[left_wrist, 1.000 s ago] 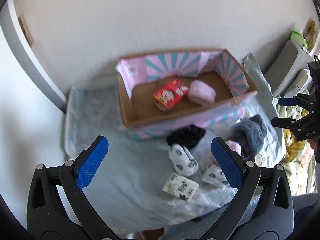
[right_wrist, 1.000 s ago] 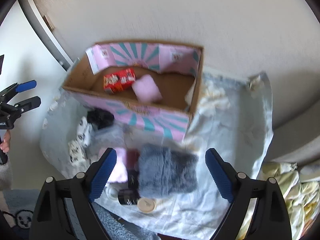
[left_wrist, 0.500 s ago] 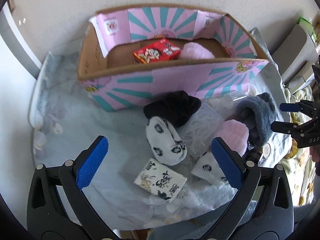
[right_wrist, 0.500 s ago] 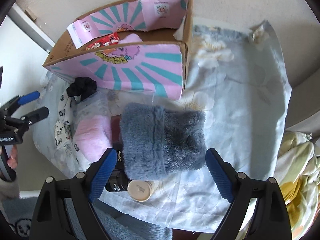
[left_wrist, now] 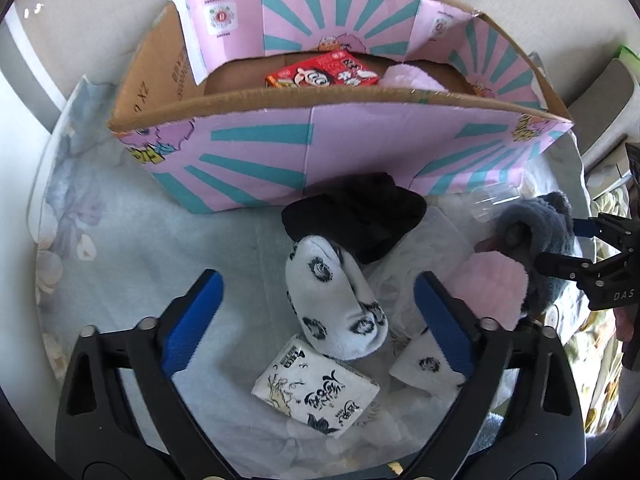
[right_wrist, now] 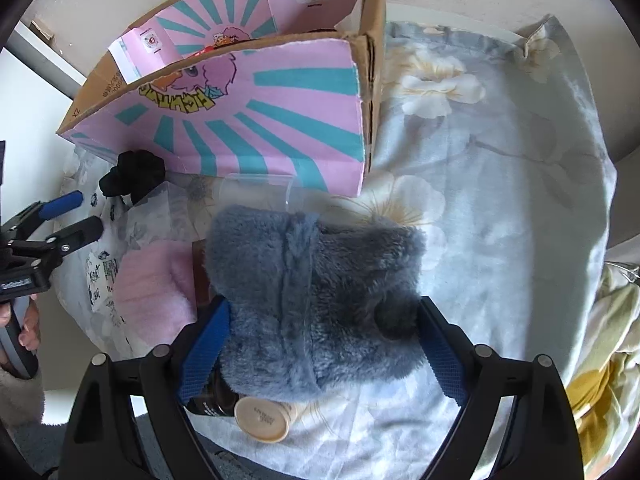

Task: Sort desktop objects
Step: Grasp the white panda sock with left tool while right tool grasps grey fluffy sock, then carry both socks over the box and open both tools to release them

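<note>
Your left gripper (left_wrist: 316, 296) hangs with its blue pads spread wide, nothing pinched, over the flowered cloth (left_wrist: 132, 248). Between those pads lies a white sock with black prints (left_wrist: 336, 300), its toe end reaching toward a printed tissue pack (left_wrist: 316, 392) just below it, and a second white sock (left_wrist: 424, 364) sits by your right-hand pad. Behind the sock, a black bundle of fabric (left_wrist: 356, 216) touches its upper end and rests against the front wall of the pink-and-teal cardboard box (left_wrist: 280, 152); inside the box you can see a red snack packet (left_wrist: 324, 74) beside a pale pink fluffy piece (left_wrist: 412, 78). Moving right, a pink fuzzy item (right_wrist: 148, 292) lies next to the grey fluffy item (right_wrist: 316, 300), and here your right gripper (right_wrist: 320, 348) is opened wide, its fingers flanking that grey piece on both sides without closing on it. A brown bottle with a cream cap (right_wrist: 260, 420) pokes out beneath the grey fluff, and a clear plastic cup (right_wrist: 260, 196) lies on its side just behind.
</note>
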Demonstrator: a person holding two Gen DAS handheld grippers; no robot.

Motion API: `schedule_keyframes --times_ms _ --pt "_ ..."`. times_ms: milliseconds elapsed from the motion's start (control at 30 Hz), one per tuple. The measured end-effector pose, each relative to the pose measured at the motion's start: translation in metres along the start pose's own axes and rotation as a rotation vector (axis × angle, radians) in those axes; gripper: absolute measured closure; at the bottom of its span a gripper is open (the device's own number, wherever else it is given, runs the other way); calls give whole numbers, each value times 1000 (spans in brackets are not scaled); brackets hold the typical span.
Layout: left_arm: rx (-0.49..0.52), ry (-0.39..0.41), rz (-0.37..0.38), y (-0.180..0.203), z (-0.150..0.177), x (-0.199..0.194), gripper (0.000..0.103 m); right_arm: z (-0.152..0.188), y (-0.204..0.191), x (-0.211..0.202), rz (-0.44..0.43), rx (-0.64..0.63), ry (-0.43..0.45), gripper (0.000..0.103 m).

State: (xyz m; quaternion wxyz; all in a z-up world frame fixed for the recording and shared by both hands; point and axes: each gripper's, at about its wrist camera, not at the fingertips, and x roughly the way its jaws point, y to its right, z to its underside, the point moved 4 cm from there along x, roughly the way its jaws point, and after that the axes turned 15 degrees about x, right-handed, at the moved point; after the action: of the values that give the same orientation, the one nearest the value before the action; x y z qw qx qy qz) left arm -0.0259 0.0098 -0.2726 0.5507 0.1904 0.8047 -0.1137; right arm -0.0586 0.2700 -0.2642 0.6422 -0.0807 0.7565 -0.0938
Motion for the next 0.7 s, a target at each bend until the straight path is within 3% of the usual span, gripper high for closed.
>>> schedule_keyframes --times_ms 67,233,333,700 --pt "-2 -9 0 0 1 4 17 0 1 2 -17 5 0 15" --pt "-6 -17 36 -1 6 10 46 1 3 6 -41 15 5 15" --pt "-8 -3 74 1 7 9 59 4 3 6 -40 7 15 23" --pt "-19 6 79 0 9 4 72 10 11 -6 -53 57 55 56"
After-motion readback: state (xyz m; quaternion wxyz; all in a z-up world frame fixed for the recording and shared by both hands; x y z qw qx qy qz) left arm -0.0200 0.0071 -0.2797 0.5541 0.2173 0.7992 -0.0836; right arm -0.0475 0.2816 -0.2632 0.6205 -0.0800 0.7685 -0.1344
